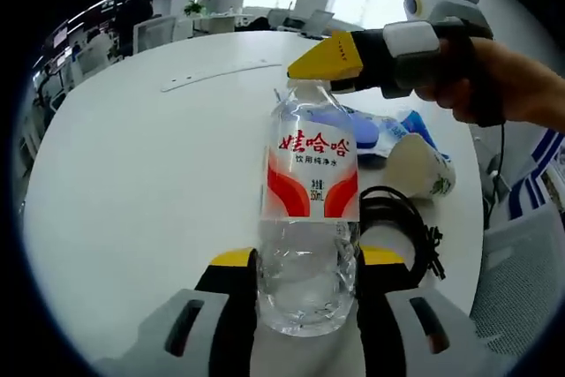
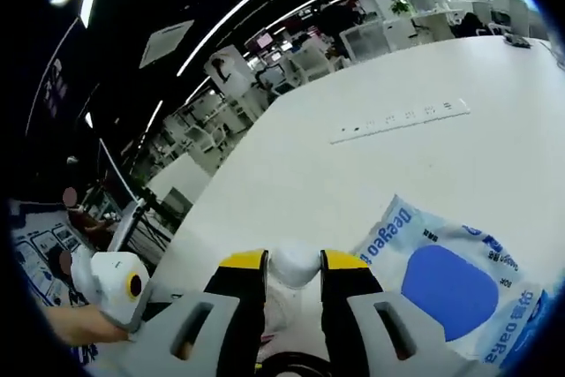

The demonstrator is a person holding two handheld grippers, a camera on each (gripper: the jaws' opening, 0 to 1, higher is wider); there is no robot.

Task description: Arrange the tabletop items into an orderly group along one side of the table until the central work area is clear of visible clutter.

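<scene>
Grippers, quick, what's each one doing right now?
Left gripper: closed on the body of the water bottle.
Right gripper: closed on the bottle's white cap.

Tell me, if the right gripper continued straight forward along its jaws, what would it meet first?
The right gripper is already closed on the white cap of the water bottle, so the cap blocks it. Beyond the cap lies bare white table, then probably the long power strip; depth is unclear.

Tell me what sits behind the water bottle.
Behind the water bottle lie a blue-and-white packet, a paper cup on its side and a black cable. The bottle covers part of the packet.
</scene>
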